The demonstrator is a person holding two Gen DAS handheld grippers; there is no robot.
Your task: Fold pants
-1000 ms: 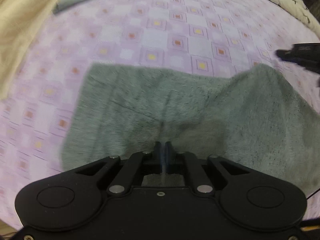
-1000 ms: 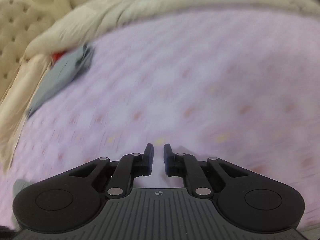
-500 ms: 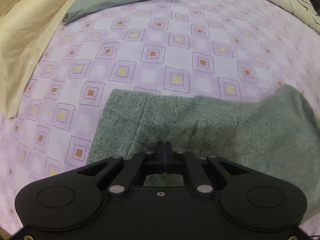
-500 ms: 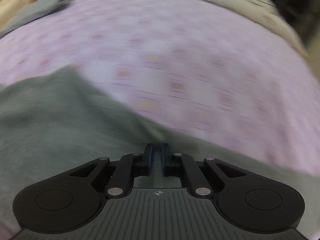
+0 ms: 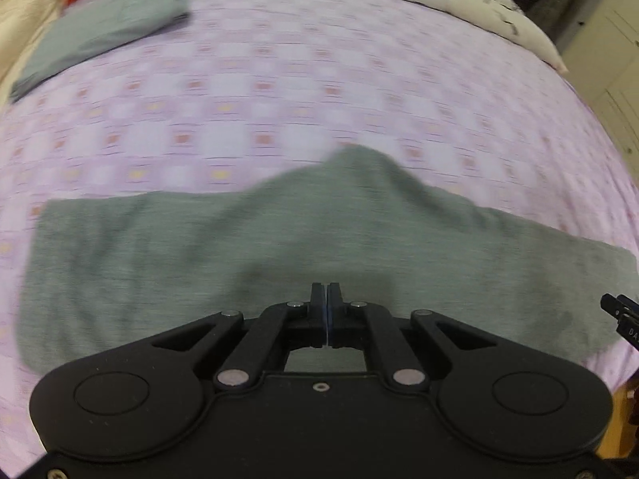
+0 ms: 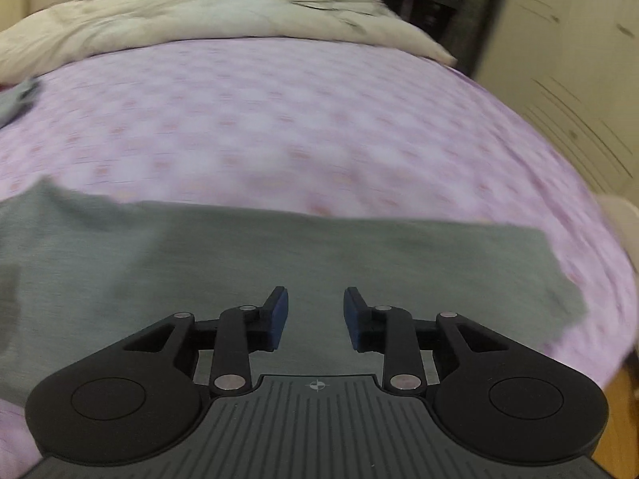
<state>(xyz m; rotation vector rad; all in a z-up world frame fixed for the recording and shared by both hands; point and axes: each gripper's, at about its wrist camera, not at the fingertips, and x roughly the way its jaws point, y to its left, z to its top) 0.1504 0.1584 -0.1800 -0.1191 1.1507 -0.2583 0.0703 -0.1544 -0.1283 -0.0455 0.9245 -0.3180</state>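
Grey-green pants (image 5: 223,247) lie spread across the purple patterned bedsheet (image 5: 279,92), with a raised hump at the far middle edge. My left gripper (image 5: 326,299) is shut over the near part of the pants; a thin sliver shows between the pads, and I cannot tell if cloth is pinched. In the right wrist view the pants (image 6: 359,255) lie flat under my right gripper (image 6: 315,311), which is open and empty just above the fabric. The right gripper's tip shows at the right edge of the left wrist view (image 5: 621,313).
A folded grey garment (image 5: 104,36) lies at the far left of the bed. A cream quilt (image 6: 199,12) is bunched along the far edge. A cabinet (image 6: 571,60) stands to the right, past the bed's edge.
My right gripper has opened over the pants. The left view has swung right and lifted back, so the whole pants now show. Both views are motion-blurred.
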